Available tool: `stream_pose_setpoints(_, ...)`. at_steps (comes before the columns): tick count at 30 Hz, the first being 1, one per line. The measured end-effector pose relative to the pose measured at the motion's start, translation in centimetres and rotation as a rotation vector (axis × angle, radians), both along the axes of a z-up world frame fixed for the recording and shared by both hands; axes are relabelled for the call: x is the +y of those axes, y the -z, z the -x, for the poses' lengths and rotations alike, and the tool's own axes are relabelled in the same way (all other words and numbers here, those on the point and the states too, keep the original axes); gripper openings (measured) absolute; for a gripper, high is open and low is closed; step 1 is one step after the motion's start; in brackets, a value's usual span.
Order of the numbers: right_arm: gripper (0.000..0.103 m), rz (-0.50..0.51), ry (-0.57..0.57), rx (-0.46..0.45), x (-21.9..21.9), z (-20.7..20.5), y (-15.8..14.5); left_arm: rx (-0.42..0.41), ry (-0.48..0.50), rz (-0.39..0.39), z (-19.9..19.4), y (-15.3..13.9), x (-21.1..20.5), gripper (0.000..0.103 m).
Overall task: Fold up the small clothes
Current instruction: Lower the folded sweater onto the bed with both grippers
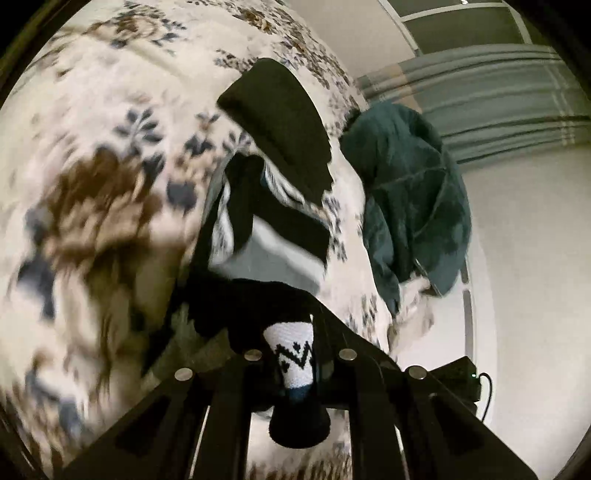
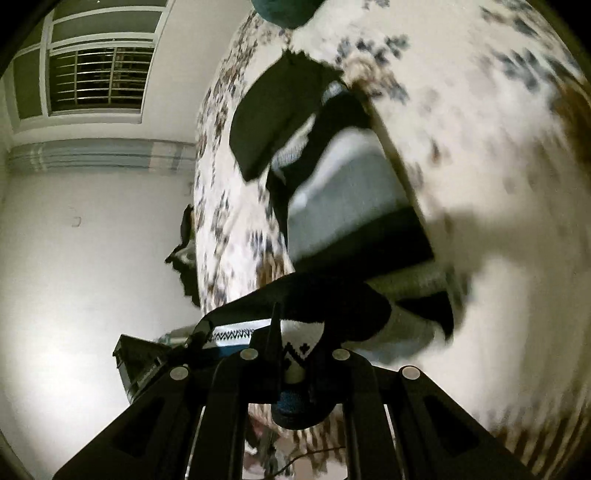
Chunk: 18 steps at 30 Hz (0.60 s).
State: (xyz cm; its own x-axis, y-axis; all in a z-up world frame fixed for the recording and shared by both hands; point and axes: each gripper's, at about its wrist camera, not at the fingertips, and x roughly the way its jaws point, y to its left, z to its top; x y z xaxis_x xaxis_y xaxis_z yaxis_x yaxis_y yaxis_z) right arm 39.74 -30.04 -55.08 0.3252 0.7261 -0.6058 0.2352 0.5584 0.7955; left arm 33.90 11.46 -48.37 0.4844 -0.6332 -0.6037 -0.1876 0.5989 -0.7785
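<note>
Left wrist: left gripper (image 1: 293,354) pinches patterned sock (image 1: 291,360); right gripper (image 2: 295,356) likewise

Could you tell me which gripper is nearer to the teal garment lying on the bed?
Probably the left. The left gripper, shut on a patterned sock, has the teal garment just ahead to its right. From the right gripper, holding the same sock, it shows only at the far top edge.

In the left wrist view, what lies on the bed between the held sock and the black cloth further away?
A black, white and grey garment lies between the sock and the black cloth, in the left wrist view.
</note>
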Motion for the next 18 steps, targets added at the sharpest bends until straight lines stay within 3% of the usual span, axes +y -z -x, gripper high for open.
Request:
stream_pose_setpoints(5,0.009,0.043,0.041,0.007,0.9,-9.4,1.5,-0.003,0.021,0.008,-9.4,2.2,0.7,0.008)
stream_pose_setpoints(10,0.009,0.077,0.088,0.046,1.7,-18.2,4.2,0.088,0.032,0.028,-19.0,6.9,1.2,0.01)
stream_pose_setpoints(12,0.014,0.051,0.122,0.054,1.6,-21.4,5.6,0.142,0.041,0.052,-22.5,9.2,1.4,0.017)
stream_pose_setpoints(13,0.016,0.052,0.139,0.065,1.5,-23.2,6.4,0.145,0.038,0.063,-23.2,9.7,1.5,0.035)
stream_pose_setpoints(14,0.026,0.053,0.15,0.066,1.4,-24.1,6.9,0.133,0.024,0.064,-24.2,10.0,1.9,0.063)
stream_pose_setpoints(15,0.033,0.06,0.162,0.064,1.2,-24.8,7.3,0.117,0.005,0.062,-24.7,10.1,2.4,0.069)
stream_pose_setpoints(17,0.069,0.075,0.176,0.051,0.8,-25.6,7.6,0.101,-0.013,0.093,-25.3,10.2,3.5,0.07)
stream_pose_setpoints(18,0.072,0.061,0.179,0.037,0.5,-25.8,7.7,0.113,-0.009,0.095,-25.5,10.3,3.9,0.07)
